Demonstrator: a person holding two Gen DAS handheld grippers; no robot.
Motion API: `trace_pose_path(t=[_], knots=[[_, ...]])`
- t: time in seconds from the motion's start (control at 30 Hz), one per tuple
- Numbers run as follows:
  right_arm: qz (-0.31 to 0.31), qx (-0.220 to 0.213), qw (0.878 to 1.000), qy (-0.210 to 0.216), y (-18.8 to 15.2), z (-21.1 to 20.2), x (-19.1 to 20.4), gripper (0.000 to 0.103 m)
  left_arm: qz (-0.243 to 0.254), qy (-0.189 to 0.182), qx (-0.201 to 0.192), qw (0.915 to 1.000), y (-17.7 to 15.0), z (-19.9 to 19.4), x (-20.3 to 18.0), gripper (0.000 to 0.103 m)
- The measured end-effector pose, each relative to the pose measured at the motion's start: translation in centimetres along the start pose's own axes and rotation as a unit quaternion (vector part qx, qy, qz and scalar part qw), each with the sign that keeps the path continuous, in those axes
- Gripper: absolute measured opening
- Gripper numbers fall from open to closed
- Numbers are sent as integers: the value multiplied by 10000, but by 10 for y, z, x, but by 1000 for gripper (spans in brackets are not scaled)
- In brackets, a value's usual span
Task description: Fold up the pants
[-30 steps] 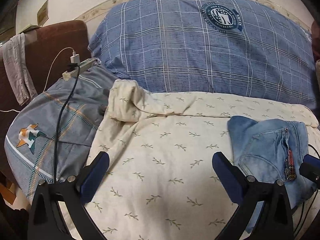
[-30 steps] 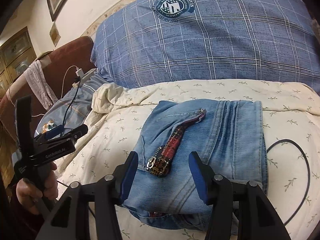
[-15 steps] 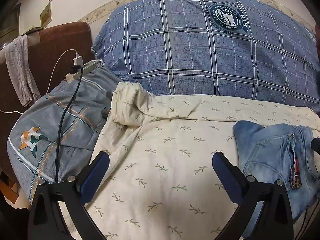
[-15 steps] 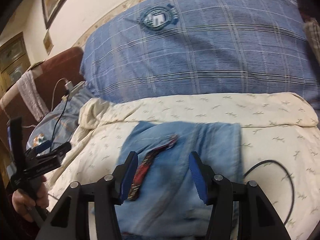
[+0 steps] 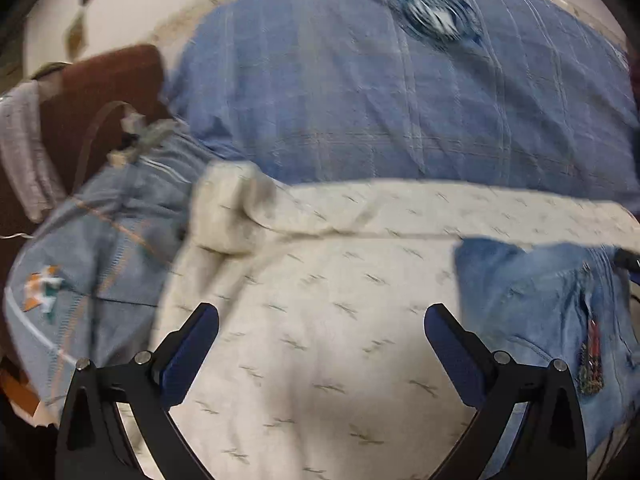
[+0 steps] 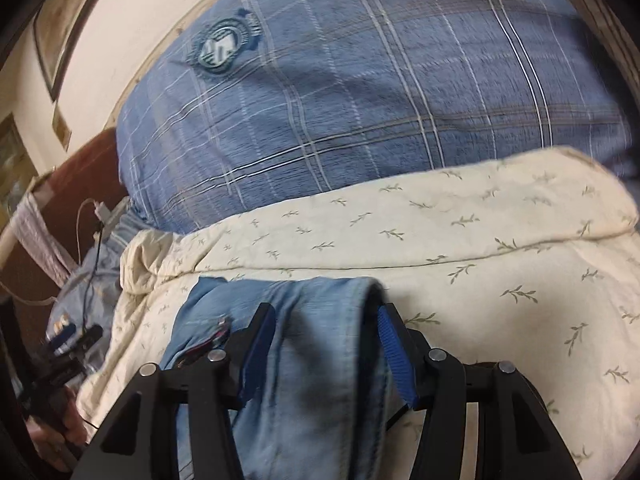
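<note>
Lengthwise, folded jeans (image 6: 320,360) run between right gripper (image 6: 324,344) fingers.

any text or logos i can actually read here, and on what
No text here can be read.
Round crest on the blue plaid pillow: ring lettering too blurred.
Orange and teal emblem on the grey-blue bedding: a shape, no letters visible.
Jeans: no label visible.

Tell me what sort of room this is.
Most likely a bedroom: a big blue plaid pillow leans by the wall, a cream leaf-print bedspread covers the bed, and folded jeans lie on it.
</note>
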State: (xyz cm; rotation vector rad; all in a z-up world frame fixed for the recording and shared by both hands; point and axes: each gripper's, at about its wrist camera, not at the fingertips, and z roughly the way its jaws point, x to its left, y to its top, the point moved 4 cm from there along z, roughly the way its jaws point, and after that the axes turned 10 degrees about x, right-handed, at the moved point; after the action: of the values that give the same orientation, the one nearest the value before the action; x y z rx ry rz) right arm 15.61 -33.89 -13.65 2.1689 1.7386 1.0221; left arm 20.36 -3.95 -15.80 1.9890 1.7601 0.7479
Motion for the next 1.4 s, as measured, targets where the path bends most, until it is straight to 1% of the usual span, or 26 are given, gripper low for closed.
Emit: trace_pose_path(t=[0.03, 0.1, 0.17, 0.23, 0.33, 0.4, 0.53, 0.6, 0.63, 0.67, 0.7, 0.73, 0.8, 0.83, 0.93, 1.03, 1.13, 1.27, 1.3, 1.37, 1.4], knots=[[175, 74, 9997, 170, 1, 3, -8, 62, 89, -166, 139, 9997, -1, 7, -7, 103], [410, 196, 9983, 374, 2, 7, -17, 66, 331, -572, 476, 9967, -2, 21, -24, 103], [502, 356, 9972, 435, 3, 12, -23, 69, 415, -981, 795, 9911, -4, 35, -38, 103], [537, 453, 9966, 440, 1, 14, -25, 70, 477, -1197, 898, 9876, -4, 42, -49, 103], [685, 569, 9947, 523, 0, 18, -30, 73, 616, -1219, 790, 9875, -1, 43, -60, 103], [823, 694, 9926, 562, -1, 22, -35, 73, 693, -1353, 782, 9853, 0, 44, -65, 103], [988, 963, 9868, 846, -6, 31, -38, 75, 686, -1586, 892, 9809, 1, 53, -69, 103], [953, 1025, 9867, 830, -8, 32, -35, 75, 625, -1807, 1030, 9761, 2, 61, -68, 103], [979, 1081, 9853, 888, -10, 32, -34, 75, 589, -1895, 1091, 9740, 3, 64, -67, 103], [1003, 1160, 9829, 1016, -12, 32, -33, 75, 521, -2005, 1165, 9713, 3, 66, -65, 103], [1026, 1393, 9754, 1363, -16, 35, -27, 75, 451, -2098, 1227, 9690, 2, 68, -63, 103], [979, 1522, 9727, 1455, -20, 37, -22, 76, 400, -2168, 1273, 9671, 2, 68, -62, 102], [569, 1620, 9786, 1130, -27, 38, -10, 76, 344, -2311, 1378, 9625, 0, 69, -61, 102], [477, 1666, 9787, 1098, -30, 37, -5, 76, 357, -2357, 1397, 9611, 0, 68, -60, 102], [575, 1756, 9748, 1250, -37, 35, -3, 77, 492, -2488, 1314, 9583, 0, 61, -61, 102], [308, 1841, 9749, 1216, -47, 34, 3, 77, 619, -2669, 1234, 9538, 0, 53, -64, 102], [271, 1769, 9759, 1247, -51, 34, 0, 78, 679, -2925, 1297, 9450, -2, 51, -70, 102], [300, 1725, 9741, 1432, -51, 37, 9, 78, 670, -3211, 1416, 9340, -5, 55, -77, 102], [292, 1722, 9738, 1456, -53, 39, 12, 76, 650, -3298, 1446, 9307, -6, 55, -79, 101], [200, 1668, 9765, 1353, -55, 39, 18, 72, 542, -3557, 1564, 9198, -7, 58, -81, 88], [199, 1649, 9769, 1347, -55, 38, 19, 68, 454, -3793, 1641, 9095, -8, 59, -83, 74]])
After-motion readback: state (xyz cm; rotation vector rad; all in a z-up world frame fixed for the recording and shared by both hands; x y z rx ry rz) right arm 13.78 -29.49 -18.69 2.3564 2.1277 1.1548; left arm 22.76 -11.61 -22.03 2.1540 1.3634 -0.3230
